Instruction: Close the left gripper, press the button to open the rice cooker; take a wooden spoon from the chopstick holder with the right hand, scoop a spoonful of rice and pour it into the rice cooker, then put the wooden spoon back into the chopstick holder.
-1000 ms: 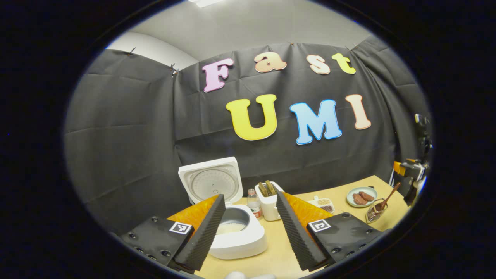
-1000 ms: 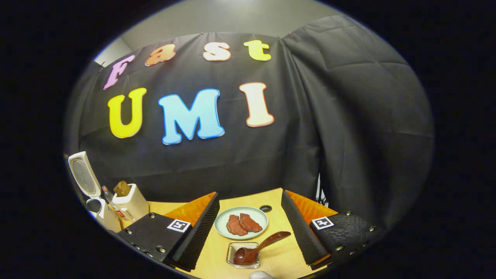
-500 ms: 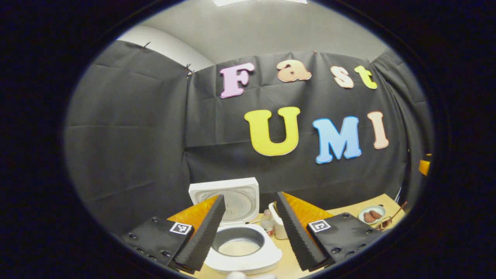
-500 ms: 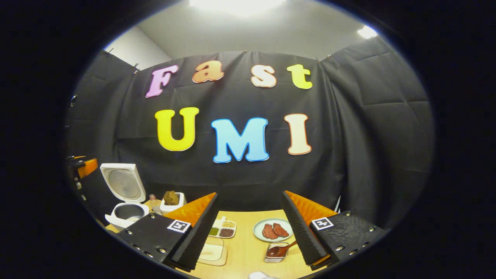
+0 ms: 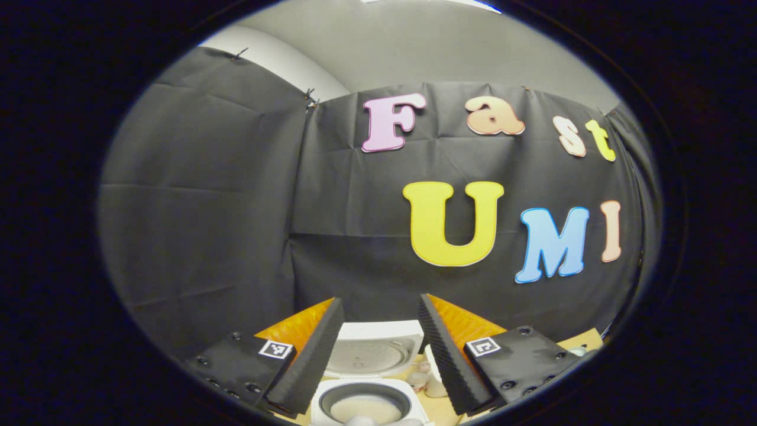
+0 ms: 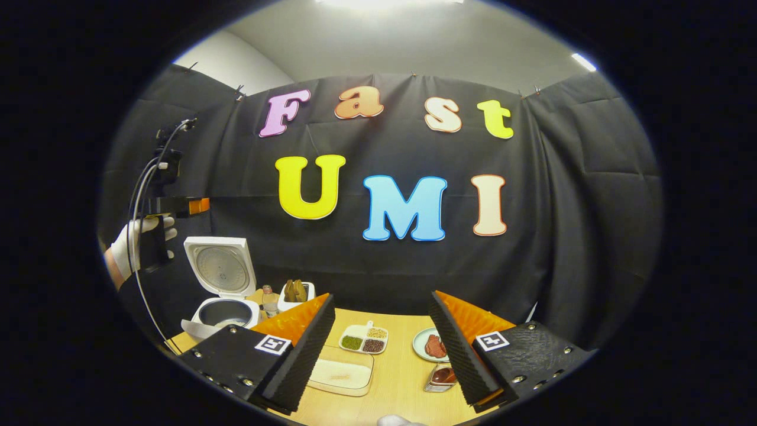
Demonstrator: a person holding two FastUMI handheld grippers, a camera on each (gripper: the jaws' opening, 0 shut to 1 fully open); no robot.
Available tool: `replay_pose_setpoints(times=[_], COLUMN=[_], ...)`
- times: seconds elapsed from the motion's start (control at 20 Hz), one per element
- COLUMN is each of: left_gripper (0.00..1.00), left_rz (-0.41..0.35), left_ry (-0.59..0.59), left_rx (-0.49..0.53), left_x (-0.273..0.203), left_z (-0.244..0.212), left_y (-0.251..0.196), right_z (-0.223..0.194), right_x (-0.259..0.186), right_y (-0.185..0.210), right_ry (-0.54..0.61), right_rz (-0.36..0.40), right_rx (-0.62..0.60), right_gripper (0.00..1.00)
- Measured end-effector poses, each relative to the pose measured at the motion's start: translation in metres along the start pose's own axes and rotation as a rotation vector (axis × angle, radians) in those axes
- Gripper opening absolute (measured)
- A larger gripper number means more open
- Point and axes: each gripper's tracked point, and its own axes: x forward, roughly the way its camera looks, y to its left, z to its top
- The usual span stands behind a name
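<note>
1. Left gripper [image 5: 377, 331]: jaws spread wide, nothing between them. It hangs above and behind the rice cooker [image 5: 366, 397], looking down past the raised lid [image 5: 374, 352] into the pot, where pale rice shows at the bottom.
2. Right gripper [image 6: 381, 331]: jaws wide apart, holding nothing, raised over the table [image 6: 402, 378] and well apart from the holder.
3. Wooden spoon [image 6: 443, 375]: its dark bowl sits in the chopstick holder [image 6: 439, 383], a small wire basket just beside the right finger [image 6: 460, 355], which hides most of the handle. In the right gripper view the cooker stands open at far left, with the gloved hand [image 6: 131, 245] holding the other gripper beside it.
4. Judgement on handling: the spoon looks light and stiff, with smooth wood that may be a bit slick. The best hold is across the handle, partway up, jaws square to it. Pinching the bowl would be wrong, and a hold at the handle's tip would let it swing.
5. The holder looks light and could shift or tip if bumped, so the approach should be gentle.
6. Judgement on progress: lid up, pale rice in the pot, spoon in the holder, so the task looks about finished.
7. Rice tray [image 6: 340, 374], sectioned dish [image 6: 363, 339] and plate [image 6: 430, 344] lie between cooker and holder.
</note>
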Motion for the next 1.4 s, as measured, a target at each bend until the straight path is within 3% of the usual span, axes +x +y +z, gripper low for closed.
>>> replay_pose_setpoints(times=[0.55,0.85,0.95,1.0,1.4], left_gripper=[0.9,0.92,0.95,0.9,0.93], left_rz=[0.102,0.107,0.104,0.101,0.084], left_ry=[0.202,0.3,0.337,0.337,0.414], left_rx=[0.027,0.092,0.05,0.03,0.029], left_x=[0.13,0.157,0.16,0.161,0.153], left_z=[-0.069,-0.106,-0.118,-0.12,-0.125], left_y=[0.034,0.036,0.034,0.037,0.033], right_z=[-0.032,-0.04,-0.043,-0.044,-0.045], right_x=[0.011,0.009,0.009,0.008,0.001], right_y=[-0.002,0.002,0.001,0.001,-0.008], right_ry=[0.099,0.12,0.123,0.126,0.12], right_rz=[0.015,0.034,0.042,0.043,0.067], right_rx=[0.042,0.06,0.074,0.081,0.111], right_gripper=[0.98,0.98,0.98,0.98,0.98])
